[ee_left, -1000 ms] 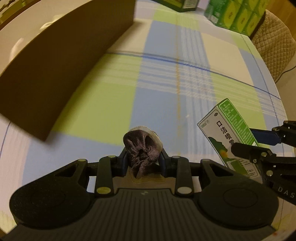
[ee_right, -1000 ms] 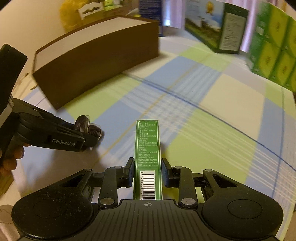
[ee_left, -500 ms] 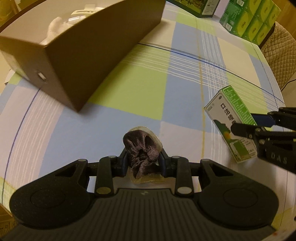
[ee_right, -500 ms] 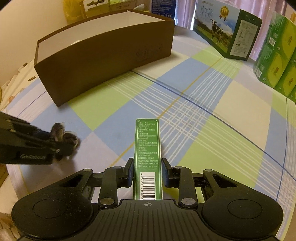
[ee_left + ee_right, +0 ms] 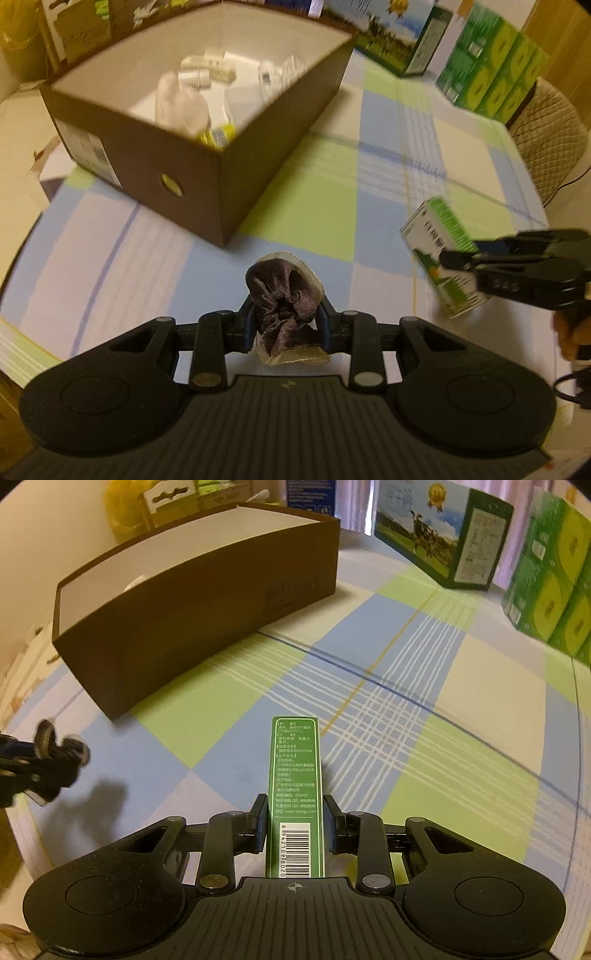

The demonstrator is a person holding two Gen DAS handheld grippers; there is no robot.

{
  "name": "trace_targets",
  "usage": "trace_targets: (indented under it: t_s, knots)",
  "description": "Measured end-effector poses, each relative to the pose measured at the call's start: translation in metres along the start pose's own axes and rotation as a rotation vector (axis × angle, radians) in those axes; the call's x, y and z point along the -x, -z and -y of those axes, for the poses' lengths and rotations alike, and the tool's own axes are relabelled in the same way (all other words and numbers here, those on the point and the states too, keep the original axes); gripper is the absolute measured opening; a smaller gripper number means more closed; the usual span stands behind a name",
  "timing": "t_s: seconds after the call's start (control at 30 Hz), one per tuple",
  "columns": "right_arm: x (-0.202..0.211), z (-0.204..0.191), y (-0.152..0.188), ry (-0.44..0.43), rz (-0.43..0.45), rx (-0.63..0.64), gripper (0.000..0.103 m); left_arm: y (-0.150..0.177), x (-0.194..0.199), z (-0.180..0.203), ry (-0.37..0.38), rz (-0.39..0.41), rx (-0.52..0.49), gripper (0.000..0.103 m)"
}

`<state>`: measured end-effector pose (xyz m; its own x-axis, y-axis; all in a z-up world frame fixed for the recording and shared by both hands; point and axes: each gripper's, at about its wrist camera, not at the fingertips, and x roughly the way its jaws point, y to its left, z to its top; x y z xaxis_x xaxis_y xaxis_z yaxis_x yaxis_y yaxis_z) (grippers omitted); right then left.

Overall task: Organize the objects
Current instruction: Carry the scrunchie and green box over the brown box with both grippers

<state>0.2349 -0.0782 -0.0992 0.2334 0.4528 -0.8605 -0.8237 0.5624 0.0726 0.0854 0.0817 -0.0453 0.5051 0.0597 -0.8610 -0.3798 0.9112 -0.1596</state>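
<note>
My left gripper (image 5: 286,321) pinches a dark purple scrunchie (image 5: 282,295) in its clear wrapper, jaws closed on it. Compared with a second ago, the left camera has risen and tipped: then I saw only the outer side of the brown cardboard box (image 5: 207,155); now the box sits ahead and left of this claw and I look down into its white interior, where blurred white packets and a bit of yellow lie. A corner of the box points toward the claw.

My right gripper (image 5: 295,821) clamps a slim green medicine carton (image 5: 295,797), barcode end nearest the camera, just as in the earlier frames. The box (image 5: 207,602) lies ahead and left of this claw, closer than before, its contents hidden by the wall from here.

Only the left view shows the carton's white-and-green front face (image 5: 439,251), off to its right, above the plaid tablecloth (image 5: 332,206). Only the right view shows the milk carton case (image 5: 439,535) and green stacked packs (image 5: 546,587) sharply.
</note>
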Motion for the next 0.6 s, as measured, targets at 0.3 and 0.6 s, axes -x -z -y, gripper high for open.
trace_targets:
  t_s: [0.3, 0.6]
  knots:
    - [0.022, -0.014, -0.017, -0.066, 0.036, -0.191, 0.027, -0.042, 0.037, -0.028, 0.059, 0.081, -0.079, 0.028]
    - [0.065, -0.046, -0.075, -0.094, 0.212, -0.241, 0.026, -0.104, 0.044, -0.069, 0.056, 0.154, -0.144, 0.028]
